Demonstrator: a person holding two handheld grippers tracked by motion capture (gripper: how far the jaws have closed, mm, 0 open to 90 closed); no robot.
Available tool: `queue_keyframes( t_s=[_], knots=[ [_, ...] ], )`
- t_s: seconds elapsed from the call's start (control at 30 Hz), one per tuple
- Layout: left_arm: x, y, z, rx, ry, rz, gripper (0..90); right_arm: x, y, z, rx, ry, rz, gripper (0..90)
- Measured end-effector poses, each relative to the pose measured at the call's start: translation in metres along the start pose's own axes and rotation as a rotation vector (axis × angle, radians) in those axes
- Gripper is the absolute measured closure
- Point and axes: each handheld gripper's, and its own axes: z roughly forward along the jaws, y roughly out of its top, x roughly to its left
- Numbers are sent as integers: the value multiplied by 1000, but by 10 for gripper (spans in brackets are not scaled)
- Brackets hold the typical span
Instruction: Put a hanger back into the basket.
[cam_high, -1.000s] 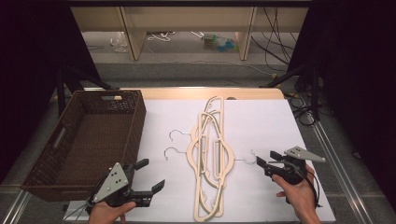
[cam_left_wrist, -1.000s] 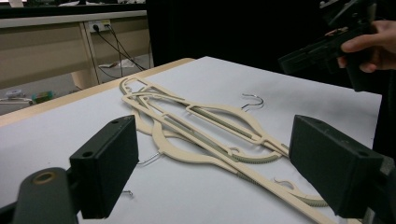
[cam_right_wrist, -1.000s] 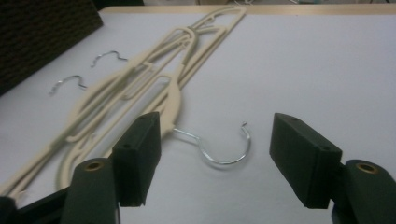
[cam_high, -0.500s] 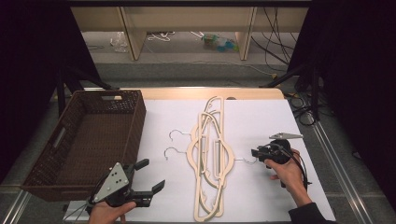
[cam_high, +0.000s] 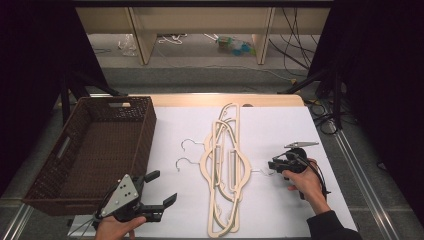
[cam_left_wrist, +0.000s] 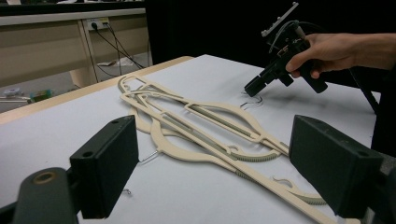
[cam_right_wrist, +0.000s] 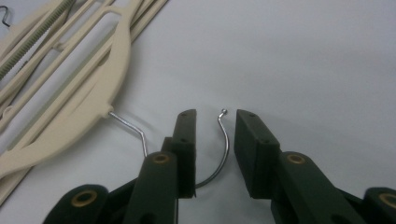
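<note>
- No brand, label or writing can be read anywhere.
- The hangers are cream plastic with thin metal hooks, stacked along the middle of the white tabletop.
- The right tongs have just been closing; one hook curves between the pads, untouched on one side.
- The left tongs stand spread near the tabletop's near edge, beside a brown wicker basket.

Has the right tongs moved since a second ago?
Yes. The right tongs moved in toward the hangers, closing around a hook.
</note>
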Motion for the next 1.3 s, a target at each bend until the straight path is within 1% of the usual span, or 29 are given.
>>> queue_keyframes(
  t_s=[0.03,0.07,0.1,0.17,0.2,0.23,0.27,0.37,0.4,0.43,0.47,0.5,0.63,0.67,0.73,0.77,0.8,0.83,0.87,0.97,1.0,1.03,1.1,1.13,1.17,1.2,1.23,1.27,1.3],
  knots=[
    [0,0,0,0,-1,6,160,-1,0,1,0,-22,-36,712],
    [0,0,0,2,-4,12,160,-1,1,3,0,-22,-50,714],
    [0,0,0,3,-4,12,160,1,2,2,16,-14,-25,726],
    [0,0,0,2,-1,5,160,2,3,3,27,-26,-35,743],
    [0,0,0,2,-2,6,160,0,3,5,18,-35,-56,750],
    [0,0,0,3,-1,5,160,0,3,4,19,-36,-57,756],
    [0,0,0,3,-2,6,160,1,4,3,31,-28,-39,766],
    [-1,0,0,3,-2,-1,161,1,3,3,38,-32,-55,794],
    [-1,0,0,4,-2,-1,160,0,3,3,35,-31,-76,798],
    [-1,0,0,5,-3,0,161,2,3,3,39,-33,-60,802],
    [-1,0,0,6,-2,1,160,1,3,3,28,-37,-81,807],
    [-1,0,0,5,-3,0,161,0,3,3,38,-42,-103,810],
    [-2,0,1,6,-8,-2,161,1,3,2,50,-31,-82,809],
    [-2,0,2,8,-8,-1,161,0,3,3,40,-41,-105,807],
    [-2,0,2,9,-10,5,161,2,3,2,47,-33,-88,795],
    [-2,-1,3,1,-17,4,161,1,3,3,39,-46,-116,795],
    [-2,0,3,1,-22,15,161,5,4,2,57,-50,-109,836],
    [-3,0,3,10,-13,-1,161,5,4,2,57,-50,-109,836],
    [-3,0,3,9,-15,2,161,3,3,3,47,-68,-156,862],
    [-4,0,3,11,-14,0,161,4,4,4,38,-66,-149,869],
    [-4,0,3,12,-15,0,161,6,4,4,30,-72,-153,874],
    [-4,0,4,11,-15,-2,161,5,4,5,23,-78,-176,875],
    [-4,0,4,11,-16,-1,161,6,4,4,27,-80,-159,876],
    [-4,0,4,11,-17,-2,161,4,5,3,19,-83,-185,877],
    [-4,0,4,12,-17,-8,161,6,6,1,15,-78,-159,877],
    [-4,0,5,12,-16,-4,161,5,8,-1,-28,-89,-181,879],
    [-4,0,7,13,-18,-6,161,5,8,-1,-28,-89,-181,879],
    [-4,0,9,17,-19,-10,161,7,9,-5,-10,-81,-159,879],
    [-4,0,12,19,-22,-11,162,7,10,-6,-38,-85,-159,880]
  ],
)
